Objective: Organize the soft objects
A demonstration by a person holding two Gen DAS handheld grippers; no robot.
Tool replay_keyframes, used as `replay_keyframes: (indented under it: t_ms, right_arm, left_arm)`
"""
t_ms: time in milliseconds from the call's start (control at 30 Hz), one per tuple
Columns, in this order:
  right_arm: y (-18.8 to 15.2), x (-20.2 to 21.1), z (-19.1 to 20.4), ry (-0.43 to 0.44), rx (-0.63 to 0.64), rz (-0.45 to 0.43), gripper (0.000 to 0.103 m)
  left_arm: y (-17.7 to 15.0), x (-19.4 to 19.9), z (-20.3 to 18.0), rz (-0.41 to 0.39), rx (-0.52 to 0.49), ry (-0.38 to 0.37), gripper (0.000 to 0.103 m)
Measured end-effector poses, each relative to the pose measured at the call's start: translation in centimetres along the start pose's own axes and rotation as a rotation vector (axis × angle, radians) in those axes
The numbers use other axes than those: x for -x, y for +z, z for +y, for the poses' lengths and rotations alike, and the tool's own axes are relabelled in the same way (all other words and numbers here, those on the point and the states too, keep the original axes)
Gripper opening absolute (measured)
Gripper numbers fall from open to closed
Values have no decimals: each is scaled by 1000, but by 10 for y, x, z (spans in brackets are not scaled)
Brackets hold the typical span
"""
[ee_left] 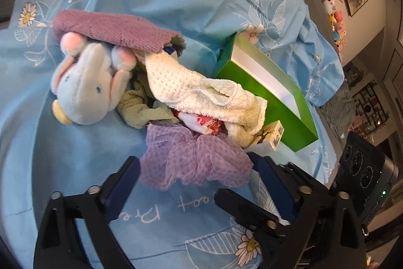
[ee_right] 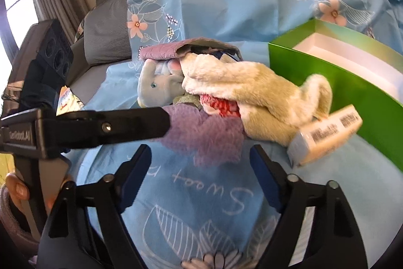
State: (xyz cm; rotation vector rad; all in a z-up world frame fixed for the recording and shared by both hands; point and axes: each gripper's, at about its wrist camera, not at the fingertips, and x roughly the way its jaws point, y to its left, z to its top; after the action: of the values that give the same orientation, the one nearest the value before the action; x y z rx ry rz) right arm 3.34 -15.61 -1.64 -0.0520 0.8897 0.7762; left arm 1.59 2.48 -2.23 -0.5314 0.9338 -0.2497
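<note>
Left gripper: the jaws are held apart, with the near edge of the purple mesh pouf between the fingertips; no pad is seen pressing on it.
Right gripper: the jaws are held apart over the blue floral sheet; nothing is gripped, and the pouf's fringe is seen just ahead of the tips.
Pile of soft things: it is heaped straight ahead of both grippers, on the sheet.
Grey elephant plush: it is found ahead and to the left of the left gripper, partly under a mauve towel.
Cream towel: it is draped across the pile, beyond the pouf.
Red-and-white cloth: it is tucked under the cream towel, touching the pouf.
Green box: it stands open, ahead and to the right.
Small carton: it lies between the pile and the box, blurred in the right view.
Person's fingers: they are seen at the left edge of the right view.
</note>
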Motion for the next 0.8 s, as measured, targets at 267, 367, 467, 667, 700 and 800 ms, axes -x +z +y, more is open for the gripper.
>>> replay_keyframes:
  t_ms: [267,367,467,667,700,800]
  right_arm:
    - [3,-26,-7,15,5,66,29]
    - [0,-29,-7,24,15,77,16]
    - [-4,-26,-6,52,15,71,9]
    - [-6,-3,8,103,32,21,6]
    - [-6,2,9,110,31,10,6]
    - [-4,28,15,134,41,-44,6]
  left_arm:
    - [1,-15,6,51,23,-37,48]
    - [-1,-17,11,59,55,-58,28]
    - [-2,-11,10,46,59,-77,19]
    - [-6,19,-6,-3,14,-112,17]
    - [-6,26,-9,-13,5,-118,17]
    - [-4,48,-25,-53,-34,-140,17]
